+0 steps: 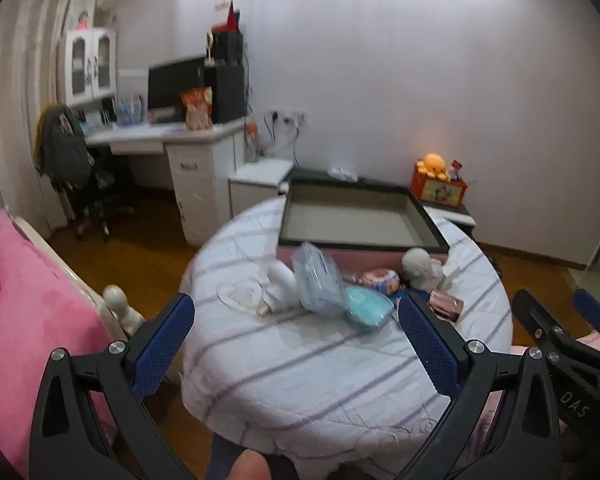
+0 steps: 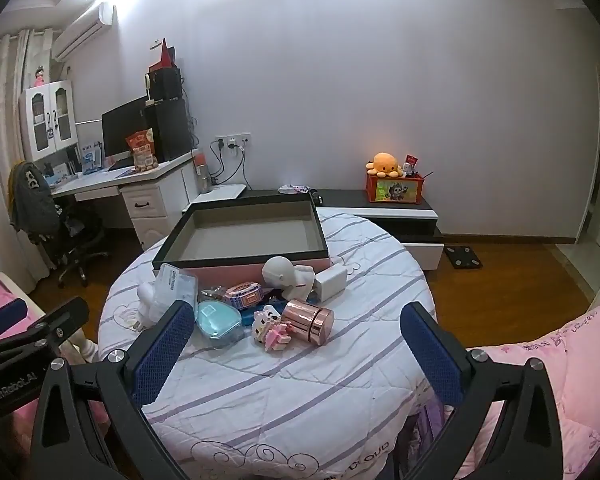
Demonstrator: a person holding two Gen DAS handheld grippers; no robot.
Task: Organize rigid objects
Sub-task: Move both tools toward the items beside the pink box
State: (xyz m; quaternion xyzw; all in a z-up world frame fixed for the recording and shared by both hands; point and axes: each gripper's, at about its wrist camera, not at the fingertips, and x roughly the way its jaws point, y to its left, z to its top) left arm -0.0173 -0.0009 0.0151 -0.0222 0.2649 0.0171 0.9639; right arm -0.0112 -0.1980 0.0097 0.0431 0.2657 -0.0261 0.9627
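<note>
A shallow open box (image 2: 240, 236) with a black rim and pink side sits at the far side of the round, striped-cloth table (image 2: 300, 392). In front of it lie a rose-gold can (image 2: 308, 320), a teal case (image 2: 216, 318), a white bust (image 2: 286, 276), a white charger block (image 2: 331, 280), a pink block toy (image 2: 272, 328) and a clear plastic pack (image 2: 176, 284). My right gripper (image 2: 298, 320) hovers open near the table's front edge, holding nothing. My left gripper (image 1: 296, 312) is also open and holds nothing, facing the clear pack (image 1: 316, 280) and the teal case (image 1: 368, 308).
Pink bedding (image 1: 28, 300) lies to the left and a pink quilt (image 2: 560, 360) to the right. A desk with a monitor (image 2: 124, 132) and an office chair (image 2: 40, 208) stand at the back left. A low cabinet carries an orange plush (image 2: 384, 164).
</note>
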